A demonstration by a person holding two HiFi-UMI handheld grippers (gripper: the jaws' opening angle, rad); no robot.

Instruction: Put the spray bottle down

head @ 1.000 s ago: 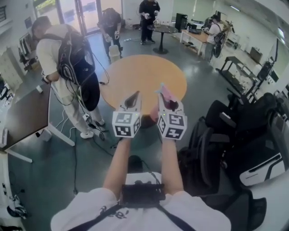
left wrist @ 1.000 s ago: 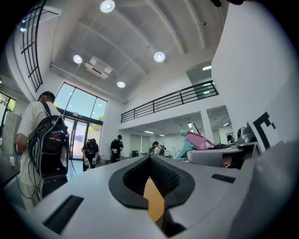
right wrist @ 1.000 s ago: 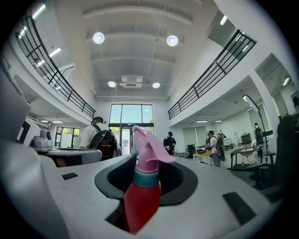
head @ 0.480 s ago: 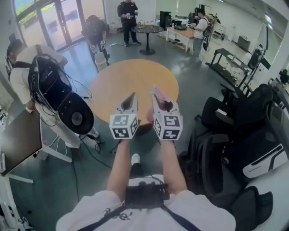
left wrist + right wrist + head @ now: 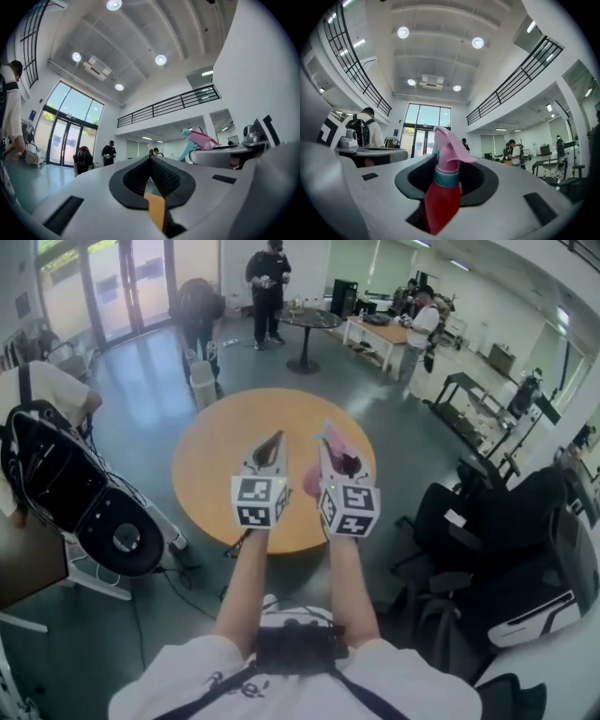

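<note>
The spray bottle [image 5: 440,192] has a red body and a pink trigger head [image 5: 337,441]. My right gripper [image 5: 330,442] is shut on it and holds it upright, level, over the near part of the round orange table [image 5: 225,446]. In the left gripper view the bottle's pink and teal head [image 5: 199,140] shows to the right. My left gripper [image 5: 272,441] hangs beside the right one, over the same table edge. Its black pads [image 5: 161,176] meet with nothing between them.
A person with a black backpack [image 5: 56,474] bends at the left by a dark desk [image 5: 28,568]. Black office chairs [image 5: 497,521] crowd the right. Beyond the table are a white bin [image 5: 202,381], a small black round table [image 5: 314,320] and several standing people.
Both grippers have travelled forward together with the bottle, from over the floor to over the orange table's near edge. The person with the backpack has slid to the left of the view.
</note>
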